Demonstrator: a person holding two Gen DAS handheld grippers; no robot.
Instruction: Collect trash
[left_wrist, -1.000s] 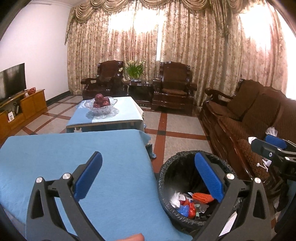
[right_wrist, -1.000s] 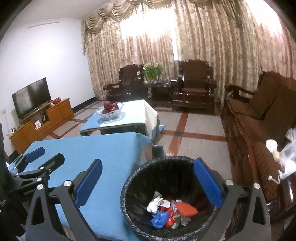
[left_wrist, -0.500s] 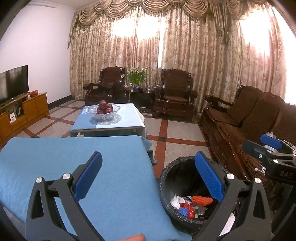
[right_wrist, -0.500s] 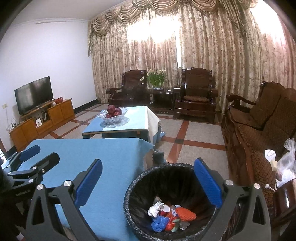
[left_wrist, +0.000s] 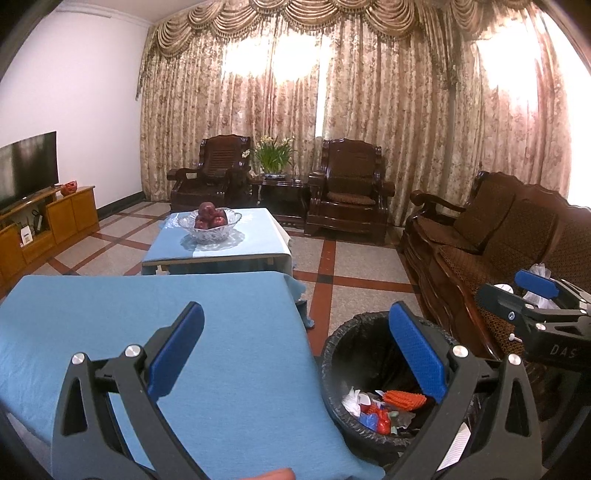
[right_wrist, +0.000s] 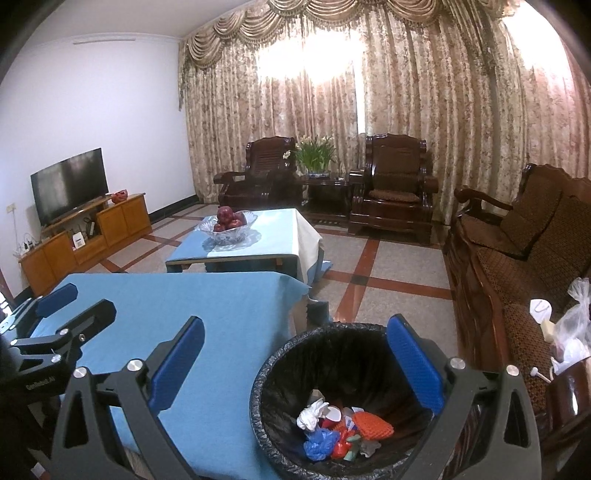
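A black-lined trash bin (right_wrist: 295, 350) stands on the floor beside the blue-clothed table (right_wrist: 207, 306). It holds trash (right_wrist: 340, 430): white paper, a blue bag, red scraps and an orange net. The bin also shows in the left wrist view (left_wrist: 354, 354), with the trash (left_wrist: 384, 406) inside. My left gripper (left_wrist: 295, 358) is open and empty above the table's right edge. My right gripper (right_wrist: 295, 360) is open and empty above the bin. Each gripper shows in the other's view, the right one (left_wrist: 532, 295) at the right edge and the left one (right_wrist: 59, 306) at the left edge.
A second low table (right_wrist: 258, 247) bears a glass bowl of red fruit (right_wrist: 229, 221). A wooden sofa (right_wrist: 524, 251) runs along the right, with plastic bags (right_wrist: 572, 325) on it. Two armchairs (right_wrist: 395, 188) and a plant stand at the curtains. A TV (right_wrist: 70, 184) stands left.
Both grippers have risen and tilted upward, so the bin and table sit lower in both views. Both stay open and empty.
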